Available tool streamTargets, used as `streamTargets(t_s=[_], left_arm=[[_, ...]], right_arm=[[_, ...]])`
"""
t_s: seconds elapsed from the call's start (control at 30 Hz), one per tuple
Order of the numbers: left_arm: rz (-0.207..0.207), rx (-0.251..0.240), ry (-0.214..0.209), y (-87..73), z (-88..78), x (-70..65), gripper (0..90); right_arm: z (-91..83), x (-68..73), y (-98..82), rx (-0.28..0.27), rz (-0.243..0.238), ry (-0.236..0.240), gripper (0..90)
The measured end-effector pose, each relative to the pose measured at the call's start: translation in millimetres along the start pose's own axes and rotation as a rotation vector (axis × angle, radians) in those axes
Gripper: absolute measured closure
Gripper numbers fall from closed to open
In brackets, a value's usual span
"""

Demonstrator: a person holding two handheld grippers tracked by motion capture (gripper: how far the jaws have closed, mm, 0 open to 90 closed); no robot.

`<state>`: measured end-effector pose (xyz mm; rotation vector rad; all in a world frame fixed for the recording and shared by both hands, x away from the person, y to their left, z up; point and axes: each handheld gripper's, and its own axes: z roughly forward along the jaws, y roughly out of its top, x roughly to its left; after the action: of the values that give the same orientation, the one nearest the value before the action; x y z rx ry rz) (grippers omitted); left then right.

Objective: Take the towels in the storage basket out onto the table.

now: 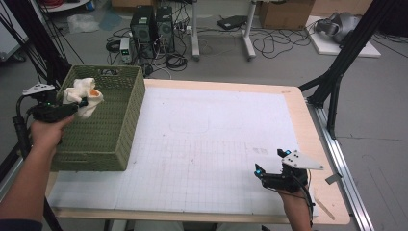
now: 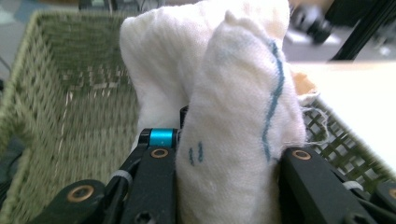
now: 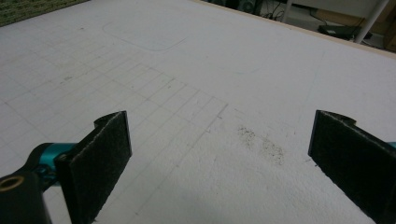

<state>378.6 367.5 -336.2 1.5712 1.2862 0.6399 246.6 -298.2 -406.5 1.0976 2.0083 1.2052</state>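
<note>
We've got the left gripper [image 1: 82, 103] clamped on the white cloth [image 2: 233, 116], bundle upright above the green basket [image 1: 103, 144]; right gripper [image 3: 219, 154] wide open, empty, well apart.

Two handheld grippers, both black-bodied: the left gripper [image 1: 72, 107] carries a grey three-cornered plate and a thick black cable, with brass-coloured pivot screws and a turquoise metal sleeve (seen in its own view); the right gripper [image 1: 262, 174] has the same plate and coarse black pads [image 3: 100, 161].
</note>
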Motion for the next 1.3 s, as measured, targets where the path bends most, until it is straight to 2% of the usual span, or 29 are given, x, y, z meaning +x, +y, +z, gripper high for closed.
streamTargets(t_s=[0.03, 0.1, 0.2, 0.27, 0.3, 0.37, 0.43, 0.47, 0.53, 0.6, 0.63, 0.67, 0.73, 0.77, 0.8, 1.0, 1.03, 1.13, 1.3], left_arm=[[-0.005, -0.040, -0.007, 1.6, -4.0, -2.5, 70.7], [-0.008, -0.076, -0.017, 2.9, -7.0, -5.6, 70.7], [-0.002, -0.103, -0.032, 4.1, -10.0, -9.3, 70.7], [0.006, -0.156, -0.053, 5.1, -13.9, -16.8, 70.6], [0.006, -0.156, -0.053, 5.1, -13.9, -16.8, 70.6], [0.015, -0.189, -0.062, 5.5, -16.8, -21.4, 70.4], [0.007, -0.225, -0.080, 5.1, -19.7, -25.5, 70.3], [0.006, -0.261, -0.097, 4.2, -22.7, -29.6, 70.3], [0.006, -0.275, -0.103, 3.9, -24.1, -31.5, 70.3], [0.004, -0.307, -0.134, 3.5, -27.0, -37.9, 70.1], [0.004, -0.307, -0.134, 3.5, -27.0, -37.9, 70.1], [0.017, -0.319, -0.158, 3.6, -28.5, -44.0, 70.1], [0.026, -0.326, -0.172, 3.7, -28.9, -47.6, 70.1], [0.043, -0.335, -0.198, 4.3, -29.4, -56.2, 70.1], [0.043, -0.335, -0.198, 4.3, -29.4, -56.2, 70.1], [0.096, -0.345, -0.266, 7.9, -27.3, -83.5, 70.1], [0.103, -0.346, -0.287, 8.1, -25.5, -91.5, 70.1], [0.124, -0.344, -0.295, 8.0, -23.3, -99.5, 70.1], [0.155, -0.336, -0.344, 5.9, -17.1, -120.3, 70.1]], right_arm=[[-0.1, 0.0, 0.1, 0.001, 0.001, 0.000, 5.2], [0.0, -0.3, 0.1, -0.002, -0.003, -0.006, 5.1], [0.1, -0.5, 0.0, 0.000, -0.001, -0.007, 5.1], [0.2, -0.4, 0.1, 0.001, -0.005, -0.007, 5.1], [0.1, 0.1, 0.1, 0.003, -0.002, -0.008, 5.1], [0.4, 0.4, 0.4, -0.001, -0.006, -0.008, 5.1], [0.3, 0.4, 0.5, -0.002, -0.009, -0.007, 5.1], [0.2, 0.4, 0.6, -0.001, -0.009, -0.008, 5.1], [0.0, 0.8, 0.8, -0.001, -0.006, -0.008, 5.1], [0.1, 1.0, 1.0, -0.004, -0.007, -0.005, 5.1], [0.1, 1.0, 1.0, -0.004, -0.007, -0.005, 5.1], [0.1, 1.3, 1.1, -0.002, -0.009, -0.006, 5.1], [0.3, 1.6, 1.4, -0.002, -0.012, -0.004, 5.1], [0.5, 1.6, 1.6, -0.002, -0.013, -0.004, 5.1], [0.6, 1.9, 1.6, -0.001, -0.010, -0.001, 5.1], [1.8, 2.7, 1.7, -0.001, -0.010, 0.001, 5.1], [1.9, 2.4, 1.6, 0.000, -0.014, 0.001, 5.1], [1.9, 2.1, 1.5, 0.000, -0.015, 0.001, 5.1], [1.2, 2.4, 1.6, 0.000, -0.007, 0.002, 5.1]])
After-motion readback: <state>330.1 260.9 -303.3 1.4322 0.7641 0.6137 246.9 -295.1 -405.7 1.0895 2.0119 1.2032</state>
